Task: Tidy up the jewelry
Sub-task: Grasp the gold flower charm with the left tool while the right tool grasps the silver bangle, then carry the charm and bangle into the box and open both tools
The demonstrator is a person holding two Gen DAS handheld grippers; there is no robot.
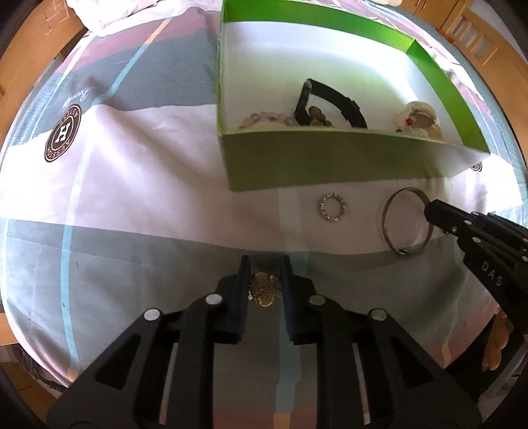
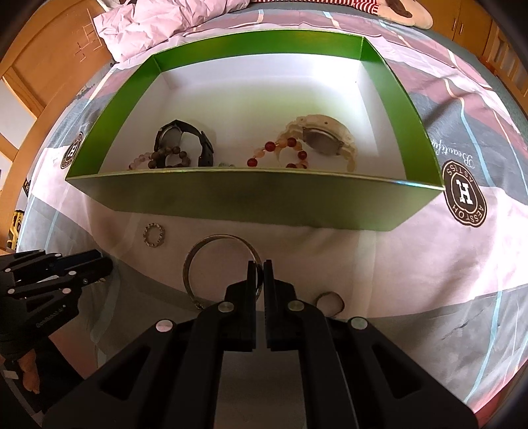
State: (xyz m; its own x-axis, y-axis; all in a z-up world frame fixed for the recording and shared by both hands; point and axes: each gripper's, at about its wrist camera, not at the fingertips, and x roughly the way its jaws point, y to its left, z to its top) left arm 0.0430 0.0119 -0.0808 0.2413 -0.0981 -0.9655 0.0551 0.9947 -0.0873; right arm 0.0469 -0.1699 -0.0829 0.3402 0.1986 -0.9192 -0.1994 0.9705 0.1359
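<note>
A green box [image 1: 297, 158] [image 2: 250, 201] with a white floor sits on the bed sheet. It holds a black watch [image 2: 184, 142], a cream watch [image 2: 323, 138] and bead bracelets [image 2: 280, 151]. My right gripper [image 2: 259, 264] is shut on the rim of a silver bangle [image 2: 198, 264] [image 1: 389, 224] lying in front of the box. My left gripper [image 1: 265, 264] has its fingers around a gold chain piece [image 1: 264, 288] on the sheet, with small gaps at each side. A small beaded ring [image 1: 333, 207] [image 2: 153, 235] lies between them.
A thin plain ring [image 2: 330, 302] lies on the sheet just right of my right gripper. Crumpled pink bedding [image 2: 158, 23] lies beyond the box. Wooden furniture [image 2: 49, 66] borders the bed.
</note>
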